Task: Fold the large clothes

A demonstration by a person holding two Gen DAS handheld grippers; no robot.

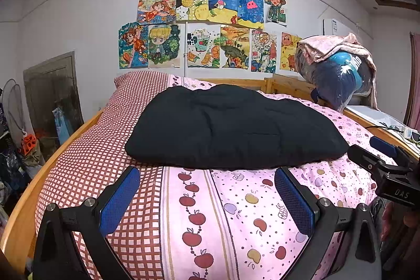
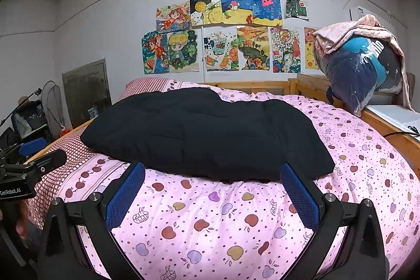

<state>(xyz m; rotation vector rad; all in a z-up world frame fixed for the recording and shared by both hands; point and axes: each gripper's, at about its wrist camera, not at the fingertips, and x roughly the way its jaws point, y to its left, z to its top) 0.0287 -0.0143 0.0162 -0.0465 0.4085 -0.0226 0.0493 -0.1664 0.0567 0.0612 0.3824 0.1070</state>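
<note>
A black garment (image 1: 231, 127) lies folded into a thick rectangle on the pink apple-print bed cover (image 1: 236, 214); it also shows in the right wrist view (image 2: 207, 133). My left gripper (image 1: 207, 175) is open and empty, just short of the garment's near edge. My right gripper (image 2: 214, 169) is open and empty, its blue pads (image 2: 126, 196) also close to the near edge. The right gripper shows at the right edge of the left wrist view (image 1: 380, 162), and the left gripper at the left edge of the right wrist view (image 2: 31, 162).
A red checked sheet (image 1: 105, 148) covers the bed's left part. The wooden bed frame (image 1: 262, 84) runs behind and along both sides. A bulky plastic-wrapped bundle under a pink cloth (image 1: 338, 70) sits at the back right. Clutter and a fan stand at the left (image 2: 50, 106).
</note>
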